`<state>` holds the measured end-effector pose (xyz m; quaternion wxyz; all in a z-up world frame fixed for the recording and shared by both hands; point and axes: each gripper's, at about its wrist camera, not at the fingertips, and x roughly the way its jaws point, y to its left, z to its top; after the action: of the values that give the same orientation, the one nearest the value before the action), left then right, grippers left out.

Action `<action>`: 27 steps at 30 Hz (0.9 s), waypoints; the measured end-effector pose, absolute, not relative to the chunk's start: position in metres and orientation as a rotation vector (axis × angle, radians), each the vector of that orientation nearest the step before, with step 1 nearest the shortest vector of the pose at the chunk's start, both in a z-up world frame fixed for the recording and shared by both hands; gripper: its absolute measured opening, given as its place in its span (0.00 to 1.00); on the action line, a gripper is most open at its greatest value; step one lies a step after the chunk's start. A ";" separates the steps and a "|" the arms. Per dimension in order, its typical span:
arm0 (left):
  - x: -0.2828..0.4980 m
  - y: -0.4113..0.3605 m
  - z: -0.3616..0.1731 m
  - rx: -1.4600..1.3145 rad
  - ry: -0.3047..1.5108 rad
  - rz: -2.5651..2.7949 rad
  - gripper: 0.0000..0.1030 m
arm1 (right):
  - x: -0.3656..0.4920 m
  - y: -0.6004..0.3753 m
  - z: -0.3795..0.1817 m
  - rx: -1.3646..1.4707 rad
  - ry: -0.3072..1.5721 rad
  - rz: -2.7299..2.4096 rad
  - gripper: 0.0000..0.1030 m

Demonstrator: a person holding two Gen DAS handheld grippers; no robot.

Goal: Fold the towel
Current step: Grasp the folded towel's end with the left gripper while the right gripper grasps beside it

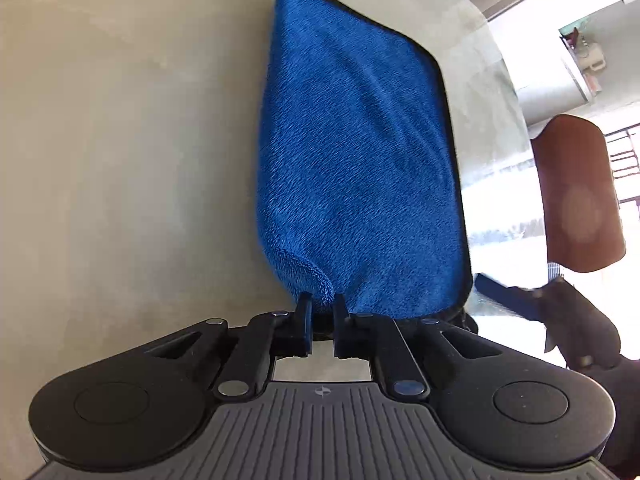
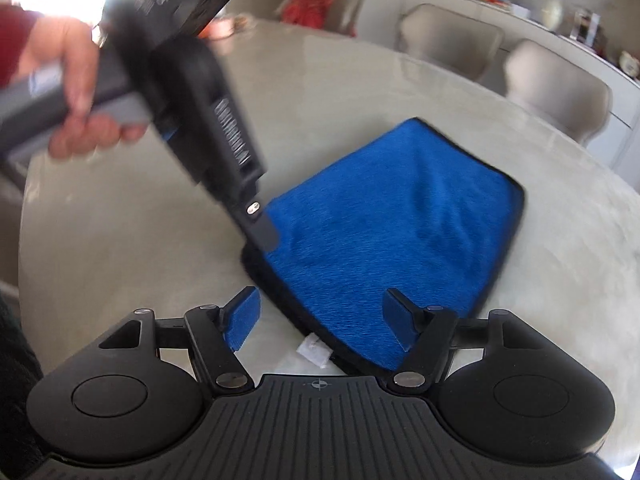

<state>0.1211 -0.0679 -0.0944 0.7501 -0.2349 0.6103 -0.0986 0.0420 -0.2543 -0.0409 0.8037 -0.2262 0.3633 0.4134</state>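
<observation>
A blue towel (image 1: pixel 352 160) with black edging lies folded on the pale stone table (image 1: pixel 120 160). My left gripper (image 1: pixel 322 304) is shut on the towel's near corner, which bunches between the fingers. The right wrist view shows that same left gripper (image 2: pixel 260 236) pinching the towel (image 2: pixel 400 220) at its left corner, held by a person's hand (image 2: pixel 80 92). My right gripper (image 2: pixel 320 316) stands open over the towel's near black-edged side, its blue pads apart and not pressing the cloth. A white label (image 2: pixel 314 350) pokes out beneath that edge. One right gripper finger (image 1: pixel 504 300) shows beside the towel.
Beige chairs (image 2: pixel 448 44) (image 2: pixel 560 92) stand around the table's (image 2: pixel 160 240) far side, with shelves behind them. A brown chair back (image 1: pixel 576 192) stands past the table edge in the left wrist view. Bare tabletop lies left of the towel.
</observation>
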 end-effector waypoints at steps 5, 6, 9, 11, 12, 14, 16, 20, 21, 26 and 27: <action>0.126 -0.065 -0.085 -0.543 1.316 -0.230 0.08 | 0.036 -0.236 -0.056 -0.577 0.748 0.906 0.65; 0.127 -0.063 -0.083 -0.546 1.313 -0.229 0.08 | 0.035 -0.233 -0.059 -0.597 0.741 0.905 0.65; 0.129 -0.063 -0.078 -0.562 1.301 -0.233 0.08 | 0.032 -0.228 -0.064 -0.630 0.734 0.917 0.63; 0.131 -0.063 -0.074 -0.571 1.288 -0.235 0.08 | 0.031 -0.226 -0.066 -0.629 0.730 0.917 0.58; 0.131 -0.063 -0.073 -0.569 1.285 -0.237 0.08 | 0.031 -0.225 -0.067 -0.626 0.726 0.911 0.57; 0.131 -0.062 -0.071 -0.563 1.276 -0.240 0.08 | 0.032 -0.224 -0.069 -0.619 0.725 0.889 0.52; 0.130 -0.062 -0.068 -0.540 1.272 -0.252 0.10 | 0.035 -0.225 -0.069 -0.593 0.737 0.867 0.41; 0.128 -0.070 -0.056 -0.397 1.216 -0.286 0.50 | 0.046 -0.231 -0.063 -0.487 0.783 0.827 0.22; 0.127 -0.073 -0.051 -0.331 1.195 -0.301 0.58 | 0.050 -0.234 -0.061 -0.448 0.794 0.824 0.21; 0.097 -0.091 -0.031 0.143 0.969 -0.467 0.70 | 0.066 -0.249 -0.045 -0.294 0.829 0.823 0.16; 0.091 -0.094 -0.031 0.205 0.938 -0.493 0.71 | 0.070 -0.252 -0.043 -0.265 0.836 0.818 0.15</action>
<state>0.0914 -0.0940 -0.0309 0.8579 0.0977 0.4467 -0.2346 0.0698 -0.2520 -0.0428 0.8254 -0.1249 0.3936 0.3849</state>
